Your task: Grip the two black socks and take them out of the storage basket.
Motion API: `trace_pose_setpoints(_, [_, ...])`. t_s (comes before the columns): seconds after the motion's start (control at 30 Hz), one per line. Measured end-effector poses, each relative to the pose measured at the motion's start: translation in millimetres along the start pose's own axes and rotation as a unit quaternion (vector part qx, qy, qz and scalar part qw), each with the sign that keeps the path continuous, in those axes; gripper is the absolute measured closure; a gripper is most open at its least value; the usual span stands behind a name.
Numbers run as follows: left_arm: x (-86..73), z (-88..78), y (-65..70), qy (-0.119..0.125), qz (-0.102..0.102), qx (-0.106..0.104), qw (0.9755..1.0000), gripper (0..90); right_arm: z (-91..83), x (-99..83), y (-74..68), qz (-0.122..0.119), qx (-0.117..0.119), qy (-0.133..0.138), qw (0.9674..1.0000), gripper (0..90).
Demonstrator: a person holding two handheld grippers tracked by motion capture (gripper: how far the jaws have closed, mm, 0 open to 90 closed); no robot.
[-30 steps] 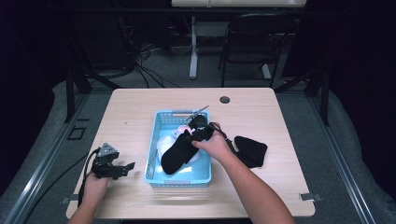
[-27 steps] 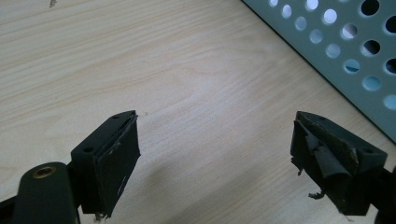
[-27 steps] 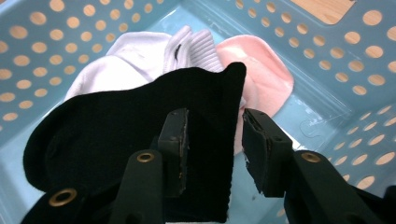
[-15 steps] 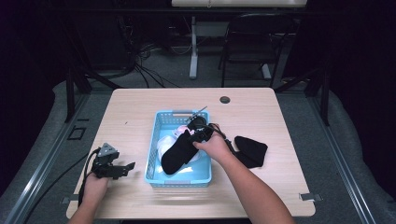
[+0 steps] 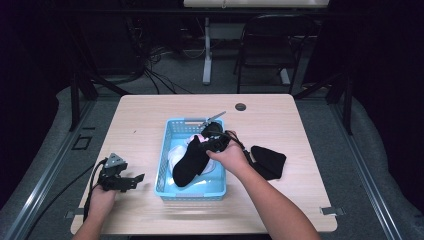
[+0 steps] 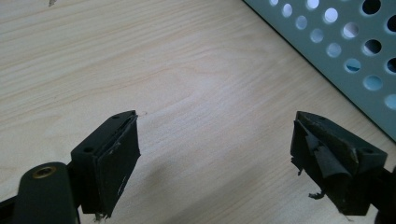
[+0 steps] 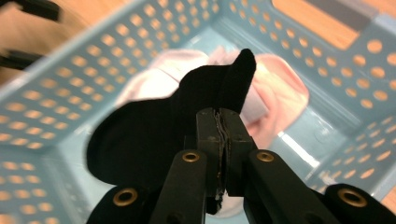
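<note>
A black sock [image 5: 189, 163] hangs over the blue perforated basket [image 5: 170, 131] in the middle of the table. My right gripper [image 5: 204, 142] is shut on the sock's upper edge, its jaws having just been closing on the fabric. In the right gripper view the jaws [image 7: 219, 122] pinch the black sock [image 7: 140, 140] above white and pink socks [image 7: 280, 93] lying in the basket [image 7: 84, 60]. My left gripper [image 5: 136, 179] rests on the table left of the basket. Its jaws [image 6: 215, 154] stand open with bare wood between them, and the basket wall [image 6: 345, 51] is close by.
A second black sock [image 5: 270, 161] lies on the table just right of the basket, beside my right forearm. A small dark round cap [image 5: 241, 107] is set in the table near its far edge. A chair [image 5: 272, 45] and cables are on the floor behind the table.
My right gripper has risen slightly over the basket with the black sock in its jaws. The left hand and its gripper have stayed where they were.
</note>
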State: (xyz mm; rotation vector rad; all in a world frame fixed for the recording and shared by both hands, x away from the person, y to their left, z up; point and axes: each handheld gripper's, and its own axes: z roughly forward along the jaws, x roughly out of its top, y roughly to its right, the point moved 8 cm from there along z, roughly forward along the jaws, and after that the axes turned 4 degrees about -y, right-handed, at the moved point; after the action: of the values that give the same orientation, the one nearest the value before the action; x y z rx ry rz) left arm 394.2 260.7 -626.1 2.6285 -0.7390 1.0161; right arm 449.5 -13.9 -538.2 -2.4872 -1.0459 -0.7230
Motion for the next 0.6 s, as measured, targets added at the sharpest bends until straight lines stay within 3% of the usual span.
trace_pose_setpoints(0.27, [-0.4, 0.1, -0.3, -0.002, 0.0, -0.001, 1.0, 15.6, -33.7, 21.1, -14.7, -0.009, 0.013, 0.038, 0.9991, 88.4])
trace_pose_setpoints(0.6, [-0.3, 0.0, -0.4, -0.002, 0.0, 0.0, 1.0, 15.6, -67.4, 44.4, -26.6, -0.023, 0.012, 0.074, 0.997, 88.4])
